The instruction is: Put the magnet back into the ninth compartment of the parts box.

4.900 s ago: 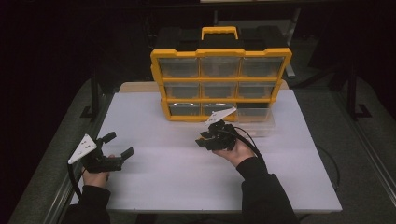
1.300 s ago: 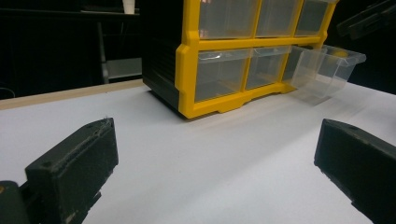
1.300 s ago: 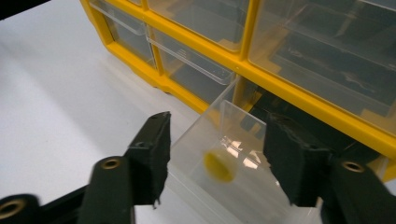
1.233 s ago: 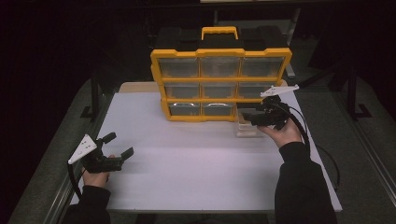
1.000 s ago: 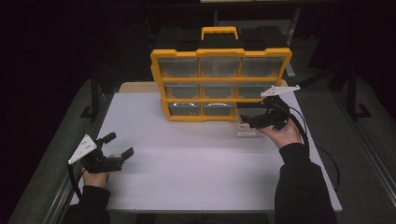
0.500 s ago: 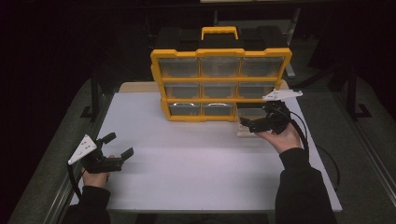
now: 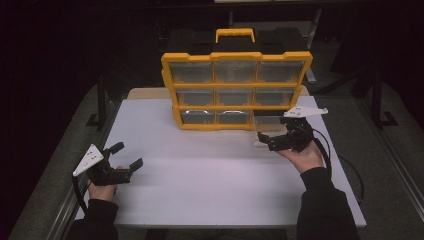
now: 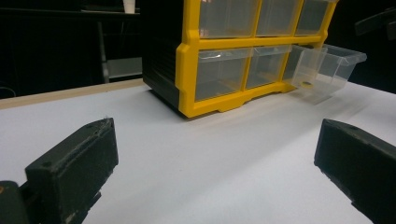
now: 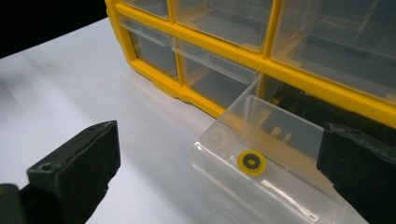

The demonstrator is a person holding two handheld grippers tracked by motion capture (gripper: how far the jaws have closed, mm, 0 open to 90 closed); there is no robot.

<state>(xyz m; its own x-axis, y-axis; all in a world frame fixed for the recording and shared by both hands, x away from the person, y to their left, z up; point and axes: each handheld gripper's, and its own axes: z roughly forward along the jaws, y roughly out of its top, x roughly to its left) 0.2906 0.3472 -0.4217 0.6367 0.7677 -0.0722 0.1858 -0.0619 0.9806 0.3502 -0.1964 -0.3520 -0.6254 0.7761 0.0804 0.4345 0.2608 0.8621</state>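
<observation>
At the lower left of the high view, the left gripper [image 7: 120, 161] is resting low over the white table [image 7: 210, 180], its fingers [image 7: 134, 163] spread wide with nothing between them, held in a hand [image 7: 102, 190] whose dark sleeve is coming in from the bottom edge. In the left gripper view the two black fingers are standing far apart at the bottom corners, bare table showing between them, and the yellow organiser [image 8: 219, 56] is sitting in the upper middle of the frame. In the high view that organiser [image 7: 235, 90] is standing upright at the upper centre of the frame, on the far part of the table, with three rows of clear drawers and a yellow handle on top. To the right of centre, the bottom right drawer [image 7: 270, 122] is sticking out of its slot toward the right gripper [image 7: 267, 142], which is hovering just in front of it with its fingers open and gripping nothing. In the right gripper view the clear drawer [image 9: 271, 154] is lying partly pulled out in the lower middle of the frame, between the two widely spread fingers, and a small yellow ring with a dark centre [image 9: 251, 162], possibly a washer, is lying on its floor near the front wall.
</observation>
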